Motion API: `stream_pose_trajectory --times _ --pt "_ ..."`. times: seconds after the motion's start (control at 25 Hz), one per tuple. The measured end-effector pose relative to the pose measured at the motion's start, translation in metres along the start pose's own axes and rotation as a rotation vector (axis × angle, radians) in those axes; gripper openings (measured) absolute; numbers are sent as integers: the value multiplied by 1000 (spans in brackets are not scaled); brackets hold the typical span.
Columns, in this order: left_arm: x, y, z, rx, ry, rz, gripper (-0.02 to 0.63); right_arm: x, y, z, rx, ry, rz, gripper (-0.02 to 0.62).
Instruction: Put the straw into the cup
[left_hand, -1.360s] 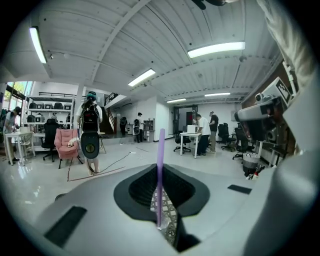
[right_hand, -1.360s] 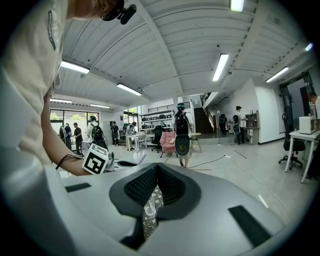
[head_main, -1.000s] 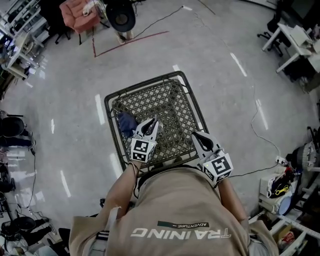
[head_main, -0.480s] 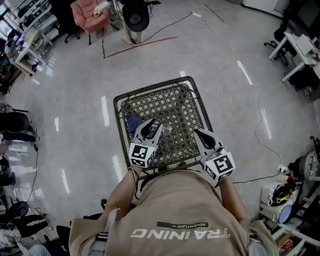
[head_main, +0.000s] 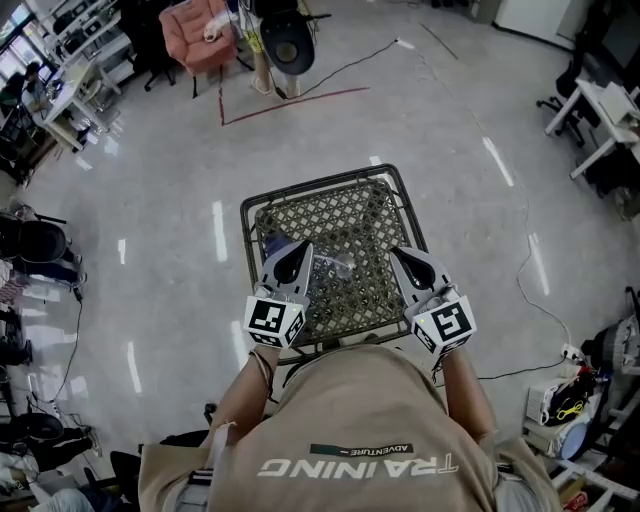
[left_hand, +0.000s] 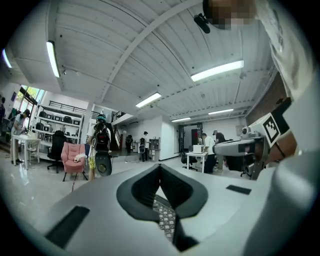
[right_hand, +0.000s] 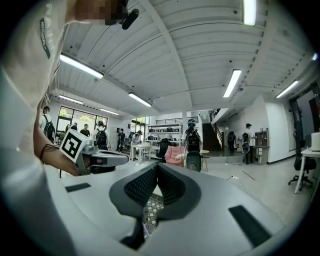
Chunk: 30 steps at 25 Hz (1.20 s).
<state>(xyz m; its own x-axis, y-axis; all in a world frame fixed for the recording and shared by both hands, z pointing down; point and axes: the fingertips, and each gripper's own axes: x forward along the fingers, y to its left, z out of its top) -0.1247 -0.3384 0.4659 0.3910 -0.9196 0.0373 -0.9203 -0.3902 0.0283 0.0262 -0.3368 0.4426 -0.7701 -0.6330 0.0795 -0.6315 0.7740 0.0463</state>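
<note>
A black mesh table (head_main: 245, 215) stands in front of the person. On it lie a small clear thing (head_main: 336, 264), which may be the cup, and a blue thing (head_main: 272, 243). I cannot make out a straw. My left gripper (head_main: 303, 247) hovers over the table's near left part. Its jaws have just been closing and now meet at the tips (left_hand: 160, 165) with nothing between them. My right gripper (head_main: 397, 253) hovers over the near right part, shut and empty, tips together (right_hand: 157, 165). Both point level, away from the person.
Around the table is glossy grey floor with red tape lines (head_main: 290, 100) and a cable (head_main: 520, 280). A pink armchair (head_main: 195, 25) and a black round stand (head_main: 288, 45) are far behind; desks (head_main: 610, 100) are at the right. Several people stand in the distance.
Both grippers have risen over the table's near edge and moved a little apart. The head view has shifted, so the table sits slightly further right and higher in the picture.
</note>
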Motion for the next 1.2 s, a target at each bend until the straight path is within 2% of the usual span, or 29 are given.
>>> stream_pose_trajectory --times 0.32,0.56,1.08,1.2 --pt "-1 -4 23 42 11 -10 15 9 -2 14 -20 -16 27 17" --pt "7 -12 28 51 23 -30 15 11 -22 33 -25 -36 27 17" --pt "-8 -5 32 53 22 -26 15 16 -12 38 7 -40 68 15" --pt "-9 -4 31 28 18 -31 15 17 -7 34 8 -34 79 15"
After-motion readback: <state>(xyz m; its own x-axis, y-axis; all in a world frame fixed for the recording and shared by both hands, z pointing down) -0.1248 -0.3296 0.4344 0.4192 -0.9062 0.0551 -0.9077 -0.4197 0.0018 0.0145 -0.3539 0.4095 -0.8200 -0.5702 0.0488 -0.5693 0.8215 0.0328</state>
